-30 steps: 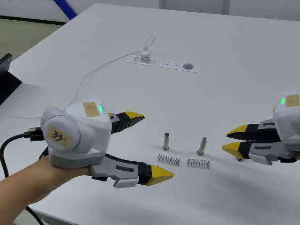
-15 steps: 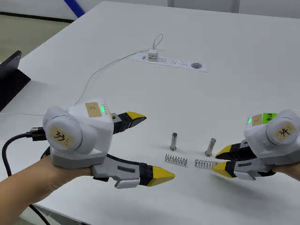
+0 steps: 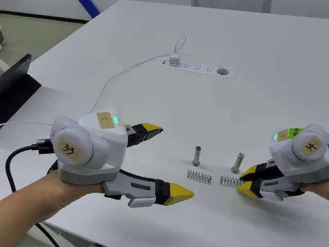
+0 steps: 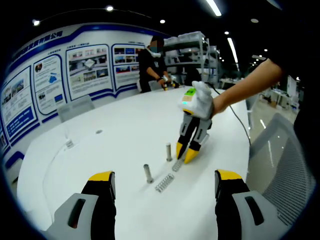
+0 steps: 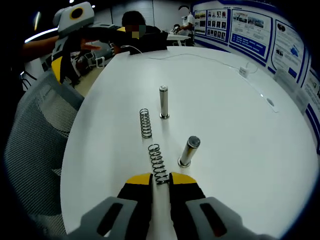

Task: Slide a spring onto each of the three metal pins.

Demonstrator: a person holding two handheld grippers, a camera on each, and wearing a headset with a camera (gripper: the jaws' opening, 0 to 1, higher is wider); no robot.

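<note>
Presently, the right gripper (image 3: 245, 181) has its yellow-tipped jaws drawn together on the end of the right-hand spring (image 3: 230, 180), which lies flat on the white table (image 3: 267, 113). Just beside it, apart, lies the left-hand spring (image 3: 199, 177), also flat. Behind each spring stands an upright metal pin, the right-hand pin (image 3: 237, 162) and the left-hand pin (image 3: 197, 155), both bare. The left gripper (image 3: 172, 160) hovers well to the left, jaws spread wide, holding nothing.

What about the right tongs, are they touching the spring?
Touching. In the right gripper view, the right tongs pinch one end of the near spring.
</note>
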